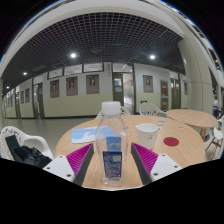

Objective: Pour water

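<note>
A clear plastic water bottle (112, 145) with a blue and white label and a white cap stands upright on the round wooden table (60, 150). It is between my gripper's (112, 150) two fingers, with a small gap showing at each pink pad, so the gripper is open about it. A white paper cup (148, 131) stands on the table beyond the fingers, to the right of the bottle.
A red round coaster (171, 141) lies right of the cup. A blue and white object (85, 134) lies beyond the left finger. A white box (110, 108) stands behind the bottle. A second wooden table (195, 118) is at the far right, a dark chair (22, 150) at the left.
</note>
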The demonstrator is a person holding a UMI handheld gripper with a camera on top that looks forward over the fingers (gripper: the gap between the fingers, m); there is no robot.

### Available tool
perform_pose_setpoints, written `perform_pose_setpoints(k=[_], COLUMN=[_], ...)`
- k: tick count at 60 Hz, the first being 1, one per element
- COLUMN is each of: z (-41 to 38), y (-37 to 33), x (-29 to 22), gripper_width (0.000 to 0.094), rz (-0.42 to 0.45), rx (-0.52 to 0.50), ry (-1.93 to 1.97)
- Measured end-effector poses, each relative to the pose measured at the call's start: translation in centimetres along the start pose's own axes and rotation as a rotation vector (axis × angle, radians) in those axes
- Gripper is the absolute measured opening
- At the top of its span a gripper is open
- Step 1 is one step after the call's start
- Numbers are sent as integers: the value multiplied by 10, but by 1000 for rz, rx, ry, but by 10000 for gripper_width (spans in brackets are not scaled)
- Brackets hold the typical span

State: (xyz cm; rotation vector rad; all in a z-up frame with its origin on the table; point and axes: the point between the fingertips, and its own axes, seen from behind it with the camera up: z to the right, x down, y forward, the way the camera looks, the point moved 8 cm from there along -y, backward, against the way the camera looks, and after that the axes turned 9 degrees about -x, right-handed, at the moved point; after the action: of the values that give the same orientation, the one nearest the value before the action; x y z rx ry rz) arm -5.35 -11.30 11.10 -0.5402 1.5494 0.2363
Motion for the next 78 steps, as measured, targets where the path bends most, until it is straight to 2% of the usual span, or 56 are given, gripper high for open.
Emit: perform_pose_setpoints(k=[4,7,8,11,21,31,42,50,55,58,59,67,78], z=[-1,-1,1,4,5,14,23,38,51,56,63,64,63], y=[20,28,29,30,35,57,101,128,146,133,151,150,137], x=[-2,-4,-3,-3,-3,-25,-80,-99,-97,-103,-94,-90,-88], gripper_width=[751,517,466,450,308,306,304,304,302,305,304,318,320], rz=[3,17,17,29,34,63,192,274,357,404,415,425,418], rx=[11,18,26,45,-14,-47,-168,-273,-278,-254,-249,-278,-280], ry=[-31,-54,-59,-49,-10,180,670,1133,1358,1493,1524,1770,1859])
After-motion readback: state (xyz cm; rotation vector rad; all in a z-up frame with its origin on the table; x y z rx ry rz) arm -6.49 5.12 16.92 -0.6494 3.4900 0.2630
